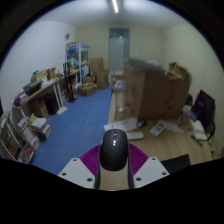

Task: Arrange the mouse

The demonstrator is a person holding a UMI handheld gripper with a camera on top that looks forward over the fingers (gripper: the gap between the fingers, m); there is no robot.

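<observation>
A dark grey computer mouse sits between my gripper's two fingers, its nose pointing away from me. The purple pads press against both of its sides, so the gripper is shut on it. The mouse is held up in the air, well above the floor and the desk. Its underside is hidden.
A wooden desk lies ahead to the right with a monitor and papers. Large cardboard boxes stand beyond it. Shelves with clutter line the left wall. Blue floor runs down the middle toward a far door.
</observation>
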